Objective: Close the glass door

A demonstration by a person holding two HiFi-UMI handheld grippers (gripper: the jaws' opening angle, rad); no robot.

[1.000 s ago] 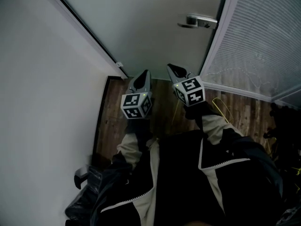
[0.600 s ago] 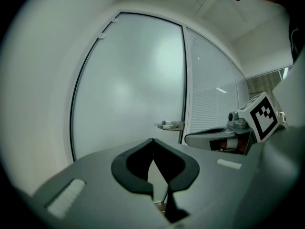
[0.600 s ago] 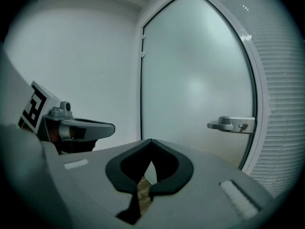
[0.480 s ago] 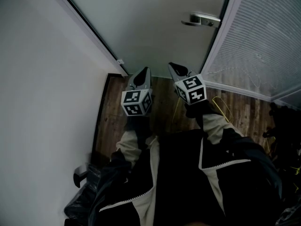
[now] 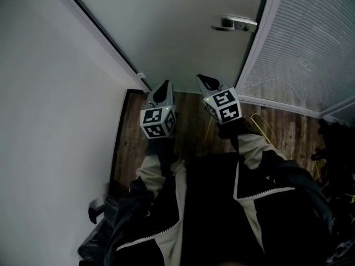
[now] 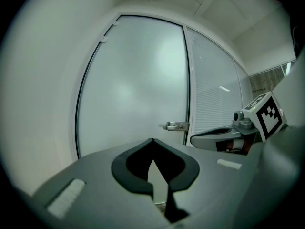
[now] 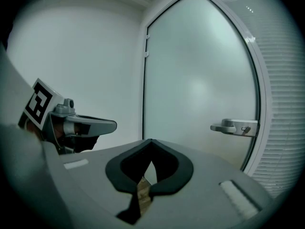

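Closest to me, both tongs are pinched together with nothing in them. The left tongs (image 5: 164, 88) and right tongs (image 5: 206, 81) sit side by side over the wood floor (image 5: 188, 127), pointing roughly level at the door, near it but not touching it.

Straight ahead is the frosted glass door (image 5: 177, 32), with a plain white wall (image 5: 50, 110) to its left and a glass panel with blinds (image 5: 310, 49) to its right. From here the door looks lined up with its frame, but I can't tell whether it's latched.

My guess is it's a heavy, stiff slab that swings slowly, and the frosted face is slick, so the tips could skate if I just shove the pane. I'd go for the metal lever handle (image 5: 236, 23) up on the right edge. It's rigid, it's farthest from the hinges and it's safer than poking glass.
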